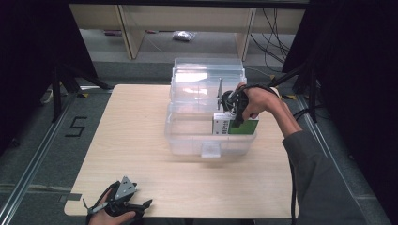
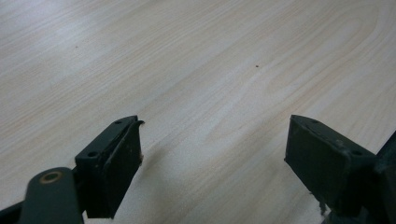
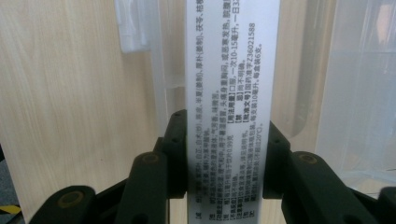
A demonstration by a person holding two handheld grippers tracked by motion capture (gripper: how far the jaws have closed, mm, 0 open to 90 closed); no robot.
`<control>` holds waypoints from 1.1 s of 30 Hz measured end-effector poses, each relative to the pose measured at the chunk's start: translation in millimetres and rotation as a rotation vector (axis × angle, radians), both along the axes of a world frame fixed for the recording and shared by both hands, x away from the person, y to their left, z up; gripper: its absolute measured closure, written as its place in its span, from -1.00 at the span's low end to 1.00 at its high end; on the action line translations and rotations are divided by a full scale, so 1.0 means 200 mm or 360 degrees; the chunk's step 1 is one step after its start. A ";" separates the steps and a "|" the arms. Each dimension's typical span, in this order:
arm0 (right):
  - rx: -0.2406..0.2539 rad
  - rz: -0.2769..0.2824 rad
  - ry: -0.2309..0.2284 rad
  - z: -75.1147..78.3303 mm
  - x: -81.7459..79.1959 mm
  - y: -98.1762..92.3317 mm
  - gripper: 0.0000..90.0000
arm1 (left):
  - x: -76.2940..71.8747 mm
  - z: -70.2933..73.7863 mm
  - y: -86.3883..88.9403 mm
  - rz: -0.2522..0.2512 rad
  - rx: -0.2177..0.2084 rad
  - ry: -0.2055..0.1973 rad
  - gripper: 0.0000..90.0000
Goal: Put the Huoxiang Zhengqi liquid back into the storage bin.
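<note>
A white and green medicine box (image 1: 231, 125) hangs in the right half of a clear plastic bin (image 1: 187, 140) on the table. My right gripper (image 1: 234, 111) is shut on this box from above. In the right gripper view both black pads clamp the box's white printed side (image 3: 229, 93), and the bin's clear walls show behind it. My left gripper (image 1: 136, 206) rests at the table's front left corner in a person's hand. Its jaws stand wide open over bare wood in the left gripper view, left gripper (image 2: 212, 158) with nothing between them.
The bin's hinged lid (image 1: 209, 77) stands open behind it. The wooden table (image 1: 136, 131) is bare to the left of and in front of the bin. Shelving and cables lie on the floor beyond the table's far edge.
</note>
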State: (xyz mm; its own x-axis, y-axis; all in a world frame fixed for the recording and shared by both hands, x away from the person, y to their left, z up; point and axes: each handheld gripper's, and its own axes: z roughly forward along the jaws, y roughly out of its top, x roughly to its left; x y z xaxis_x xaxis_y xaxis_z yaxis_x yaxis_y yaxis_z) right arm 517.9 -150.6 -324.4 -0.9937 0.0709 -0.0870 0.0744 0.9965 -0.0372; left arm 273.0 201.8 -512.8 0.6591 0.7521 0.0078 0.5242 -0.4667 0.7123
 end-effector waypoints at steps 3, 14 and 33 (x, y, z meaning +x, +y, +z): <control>0.0022 -0.0017 0.0027 -0.02 0.00 -0.01 0.42 | 0.00 0.00 0.00 0.0010 -0.0012 -0.0002 -0.60; -0.0004 -0.0009 0.0025 -0.09 0.03 -0.02 0.42 | 0.00 0.00 -0.01 0.0004 -0.0022 0.0012 -0.60; -0.0010 0.0015 0.0050 -0.18 0.03 -0.02 0.42 | 0.00 -0.01 -0.01 -0.0004 -0.0009 0.0003 -0.60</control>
State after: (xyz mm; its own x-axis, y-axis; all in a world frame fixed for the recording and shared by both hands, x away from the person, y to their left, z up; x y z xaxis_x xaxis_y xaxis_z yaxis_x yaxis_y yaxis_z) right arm 524.1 -155.5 -361.0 -0.9966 0.0610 -0.0561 0.0636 0.9969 -0.0455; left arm 272.9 200.1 -514.2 0.6608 0.7506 0.0024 0.5242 -0.4638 0.7142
